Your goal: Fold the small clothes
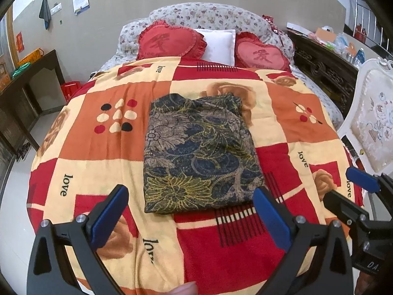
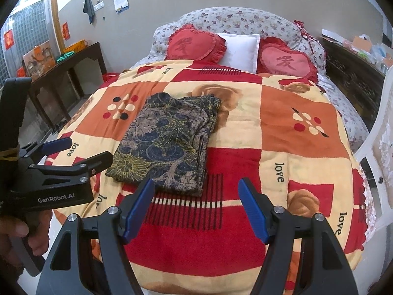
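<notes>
Left wrist view: both grippers, left gripper (image 1: 190, 211) and right gripper (image 2: 196, 206), hover over the folded garment (image 1: 199, 154), jaws apart.

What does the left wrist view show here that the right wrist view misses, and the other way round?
Only the left wrist view shows the white chair's floral upholstered back and a red stool beside the bed.

Only the right wrist view shows the latticed window, a box propped on the dark side table, and the hand holding the left tongs.

Both share the folded dark floral garment lying flat on the patchwork blanket, two red heart cushions and a white pillow, with both tongs open, clear of the garment.
</notes>
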`<state>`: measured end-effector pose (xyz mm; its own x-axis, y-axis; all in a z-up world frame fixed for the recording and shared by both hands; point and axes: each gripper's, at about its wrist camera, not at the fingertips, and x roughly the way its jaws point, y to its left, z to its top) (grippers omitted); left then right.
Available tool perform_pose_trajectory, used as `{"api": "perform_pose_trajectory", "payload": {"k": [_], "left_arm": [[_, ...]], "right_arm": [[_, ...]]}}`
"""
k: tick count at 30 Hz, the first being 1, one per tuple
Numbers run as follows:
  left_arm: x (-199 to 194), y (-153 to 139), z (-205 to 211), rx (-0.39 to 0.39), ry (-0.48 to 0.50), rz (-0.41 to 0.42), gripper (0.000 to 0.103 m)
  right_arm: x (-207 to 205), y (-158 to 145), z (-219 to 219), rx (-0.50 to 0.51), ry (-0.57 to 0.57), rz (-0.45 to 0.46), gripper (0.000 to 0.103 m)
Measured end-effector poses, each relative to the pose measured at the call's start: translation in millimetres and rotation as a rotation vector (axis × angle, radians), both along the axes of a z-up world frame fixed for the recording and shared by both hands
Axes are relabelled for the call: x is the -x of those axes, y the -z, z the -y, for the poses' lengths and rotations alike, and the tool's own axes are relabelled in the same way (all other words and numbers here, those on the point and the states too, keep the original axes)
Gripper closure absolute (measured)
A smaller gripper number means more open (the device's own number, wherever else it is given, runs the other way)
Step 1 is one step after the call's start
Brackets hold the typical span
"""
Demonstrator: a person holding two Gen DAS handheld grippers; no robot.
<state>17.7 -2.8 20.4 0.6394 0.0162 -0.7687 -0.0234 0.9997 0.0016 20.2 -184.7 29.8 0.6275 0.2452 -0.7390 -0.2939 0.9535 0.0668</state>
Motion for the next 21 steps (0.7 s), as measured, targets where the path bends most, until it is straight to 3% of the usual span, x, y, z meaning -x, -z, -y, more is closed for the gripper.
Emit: {"api": "perform_pose_trajectory", "payload": {"k": [14, 21], "left_arm": [[-0.3, 4.6, -0.7, 0.032, -0.006, -0.028, 0.0], [5.6, -1.3, 1.6, 0.042, 0.01, 0.013, 0.0]], "right_arm": [[2.6, -3.3, -6.2, 0.019, -0.019, 0.005, 0.031], [3.7, -4.9, -7.8, 0.021, -0.022, 0.004, 0.031]]}}
